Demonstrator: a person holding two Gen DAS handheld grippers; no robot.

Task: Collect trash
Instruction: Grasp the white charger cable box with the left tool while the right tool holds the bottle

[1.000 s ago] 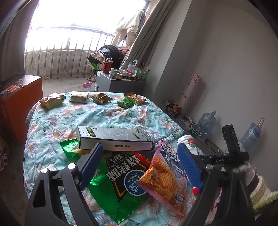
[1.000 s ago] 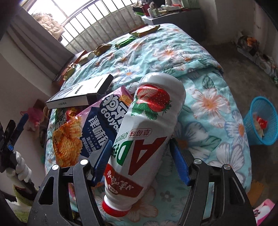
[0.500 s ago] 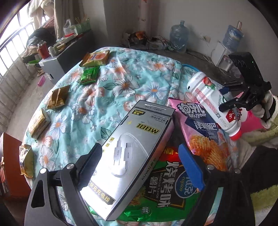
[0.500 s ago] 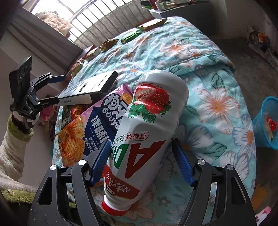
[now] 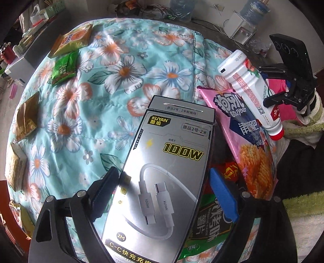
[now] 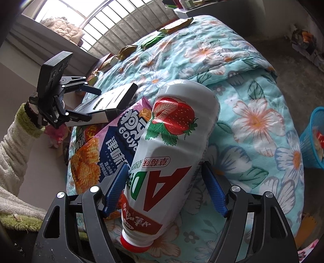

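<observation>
A silver cable box lies on a green chip bag on the floral bedspread. My left gripper is open and straddles the box's near end, fingers not pressing it. It also shows in the right wrist view around the box. A white strawberry drink bottle lies partly on a pink chip bag. My right gripper is open around the bottle's lower body, with a gap at the right pad. The bottle also shows in the left wrist view.
Several small snack packets lie along the bed's far edge, among them an orange one, a green one and a brown one. A blue waste basket stands on the floor right of the bed. Water jugs stand by the wall.
My left gripper has risen and tilted down over the silver box, then come closer until its fingers straddle the box's near end. My right gripper stays around the bottle.
</observation>
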